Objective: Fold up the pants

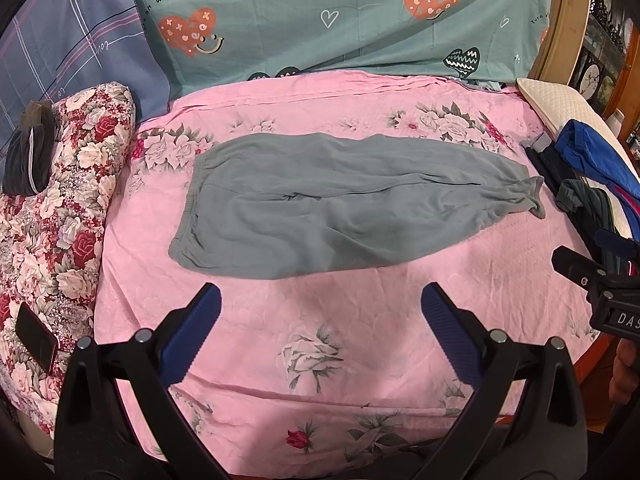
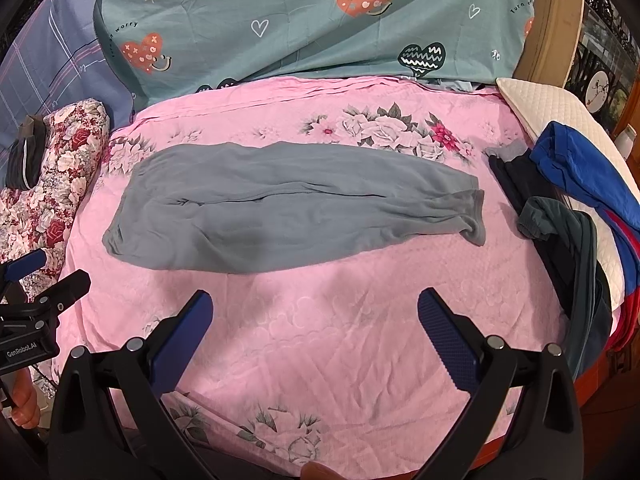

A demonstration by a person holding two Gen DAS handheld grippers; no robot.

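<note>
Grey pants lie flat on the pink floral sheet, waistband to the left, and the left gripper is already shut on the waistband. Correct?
Not quite. The left gripper is open, its jaws spread over bare pink floral sheet, short of the grey pants. The left wrist view shows it. The rest holds.

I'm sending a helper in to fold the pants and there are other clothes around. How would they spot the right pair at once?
Look at the pink floral bedspread covering the bed. The grey pants lie flat across its middle, waistband left, cuffs right, one leg stacked on the other. Unlike the dark and blue clothes pile heaped at the right edge, they lie alone and spread out.
</note>
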